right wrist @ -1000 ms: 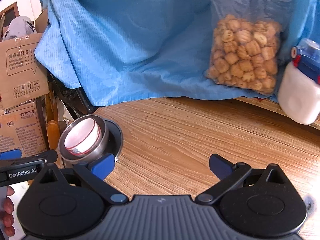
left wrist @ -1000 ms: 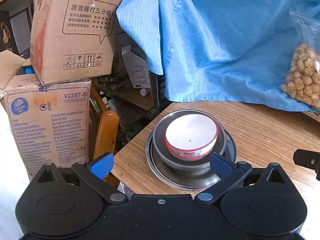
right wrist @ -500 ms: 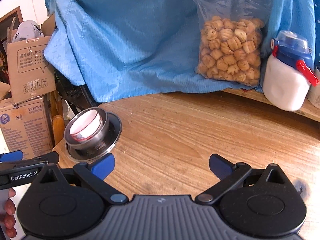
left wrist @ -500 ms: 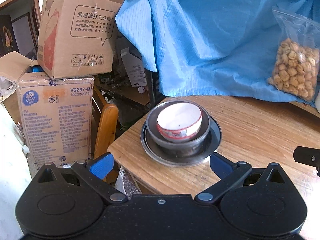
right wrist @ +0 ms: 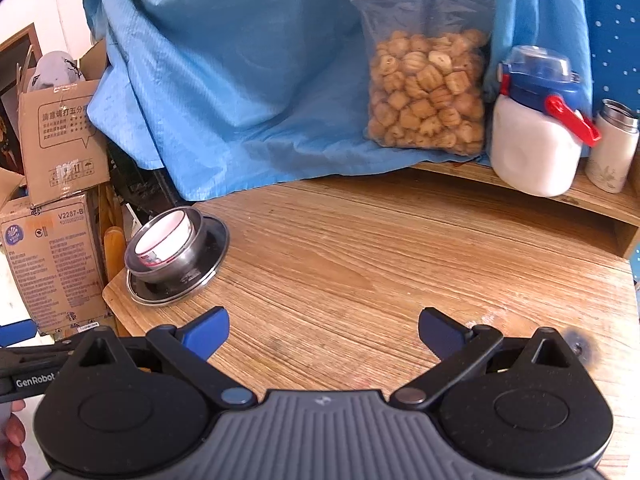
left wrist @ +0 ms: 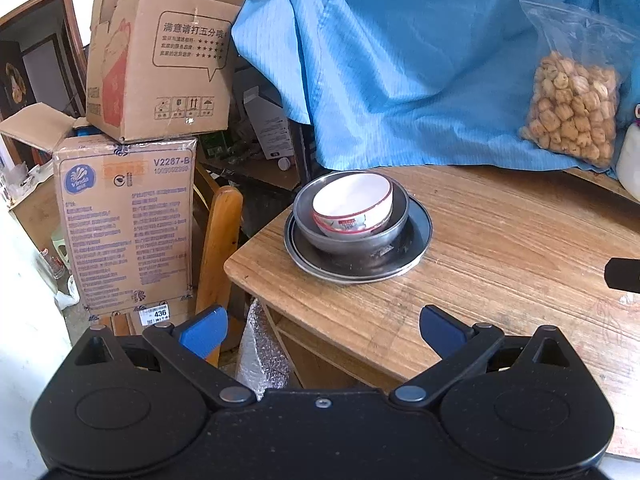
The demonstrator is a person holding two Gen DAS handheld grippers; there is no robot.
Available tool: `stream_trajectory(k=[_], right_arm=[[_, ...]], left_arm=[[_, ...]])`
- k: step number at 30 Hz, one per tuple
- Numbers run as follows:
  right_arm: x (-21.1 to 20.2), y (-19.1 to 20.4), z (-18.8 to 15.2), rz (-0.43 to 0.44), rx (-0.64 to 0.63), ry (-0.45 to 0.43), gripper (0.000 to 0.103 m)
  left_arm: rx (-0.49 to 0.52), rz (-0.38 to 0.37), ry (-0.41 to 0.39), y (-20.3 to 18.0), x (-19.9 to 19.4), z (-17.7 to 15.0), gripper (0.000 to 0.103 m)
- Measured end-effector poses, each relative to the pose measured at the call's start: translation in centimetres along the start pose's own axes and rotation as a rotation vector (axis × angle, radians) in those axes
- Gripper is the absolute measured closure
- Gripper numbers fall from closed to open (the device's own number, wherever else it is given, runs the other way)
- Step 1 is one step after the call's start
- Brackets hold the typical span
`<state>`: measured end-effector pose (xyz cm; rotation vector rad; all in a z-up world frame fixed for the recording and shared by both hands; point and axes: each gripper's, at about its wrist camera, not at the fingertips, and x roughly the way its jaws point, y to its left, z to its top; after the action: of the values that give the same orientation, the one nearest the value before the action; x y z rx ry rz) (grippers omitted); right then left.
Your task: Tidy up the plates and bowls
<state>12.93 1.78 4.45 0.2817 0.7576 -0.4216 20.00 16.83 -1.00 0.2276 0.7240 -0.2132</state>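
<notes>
A white bowl with a red rim (left wrist: 352,204) sits inside a steel bowl (left wrist: 360,236), which stands on a steel plate (left wrist: 416,240) at the table's left corner. The same stack shows at the left in the right wrist view: white bowl (right wrist: 162,236), steel bowl (right wrist: 176,264), plate (right wrist: 212,256). My left gripper (left wrist: 320,330) is open and empty, held back from the stack above the table's near edge. My right gripper (right wrist: 324,330) is open and empty over the bare wood, right of the stack.
The wooden table (right wrist: 360,264) has a blue cloth (right wrist: 240,80) draped behind it. A bag of snacks (right wrist: 428,92), a white jug with blue lid (right wrist: 536,132) and a small flask (right wrist: 612,148) stand on a back shelf. Cardboard boxes (left wrist: 128,208) and a wooden chair (left wrist: 218,240) are left of the table.
Both grippers have pulled back and away from the stacked bowls, which now look smaller and farther. The bowls and plate have not moved. Both stay open.
</notes>
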Motion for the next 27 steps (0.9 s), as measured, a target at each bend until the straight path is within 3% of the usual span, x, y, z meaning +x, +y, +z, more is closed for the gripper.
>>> stream_trajectory(k=[27], right_arm=[[-1.0,-1.2,-1.5,-0.001,-0.059,0.053,0.0]], left_arm=[[0.004,0.007,0.007,-1.1,-1.5,-2.2,0.001]])
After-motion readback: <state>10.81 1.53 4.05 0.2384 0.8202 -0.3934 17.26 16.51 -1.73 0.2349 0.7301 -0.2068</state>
